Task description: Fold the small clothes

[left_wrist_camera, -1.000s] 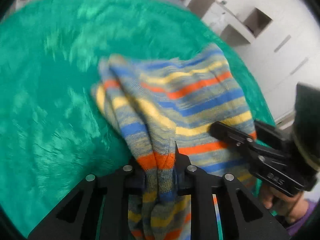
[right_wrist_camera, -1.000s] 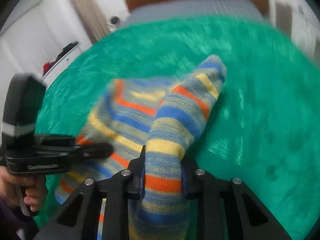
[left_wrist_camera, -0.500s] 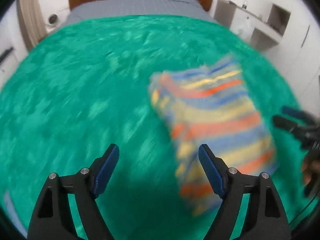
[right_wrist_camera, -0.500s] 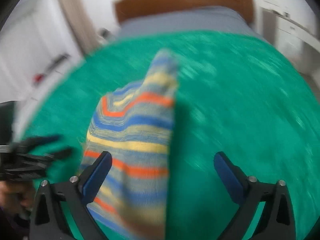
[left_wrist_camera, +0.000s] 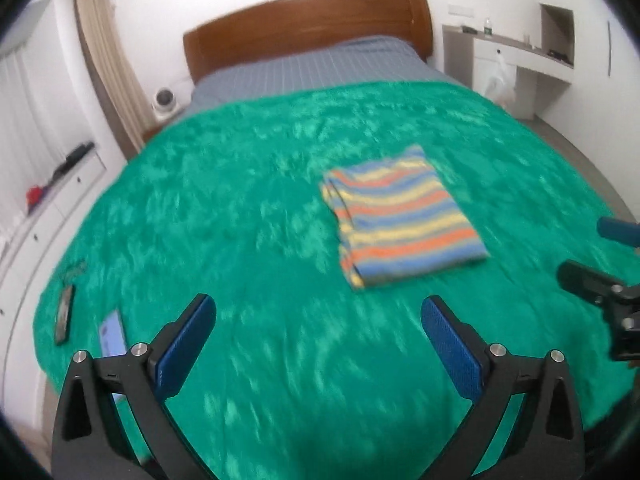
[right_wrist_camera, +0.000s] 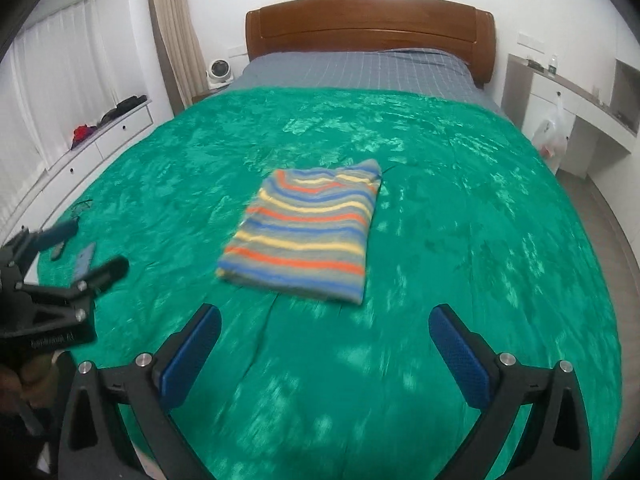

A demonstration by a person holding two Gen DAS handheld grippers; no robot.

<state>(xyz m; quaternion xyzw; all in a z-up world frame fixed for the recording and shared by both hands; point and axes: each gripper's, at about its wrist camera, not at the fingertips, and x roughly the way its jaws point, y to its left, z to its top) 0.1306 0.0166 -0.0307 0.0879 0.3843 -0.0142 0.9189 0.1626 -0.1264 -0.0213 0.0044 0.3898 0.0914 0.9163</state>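
Observation:
A striped garment (left_wrist_camera: 400, 216) in blue, orange, yellow and grey lies folded into a flat rectangle on the green blanket (left_wrist_camera: 248, 208); it also shows in the right wrist view (right_wrist_camera: 304, 232). My left gripper (left_wrist_camera: 318, 340) is open and empty, pulled back from the garment's near left side. My right gripper (right_wrist_camera: 324, 344) is open and empty, back from the garment's near edge. The right gripper shows at the right edge of the left wrist view (left_wrist_camera: 600, 256), and the left gripper at the left edge of the right wrist view (right_wrist_camera: 76, 252).
A phone (left_wrist_camera: 112, 332) and a dark remote (left_wrist_camera: 64, 314) lie on the blanket's left edge. A wooden headboard (right_wrist_camera: 368, 24) and grey sheet (right_wrist_camera: 360, 72) are at the far end. White drawers (right_wrist_camera: 100, 136) stand left, a desk (right_wrist_camera: 568, 92) right.
Both grippers let go of the striped garment, opened and pulled back. The garment dropped from a held-up fold to lying flat on the blanket.

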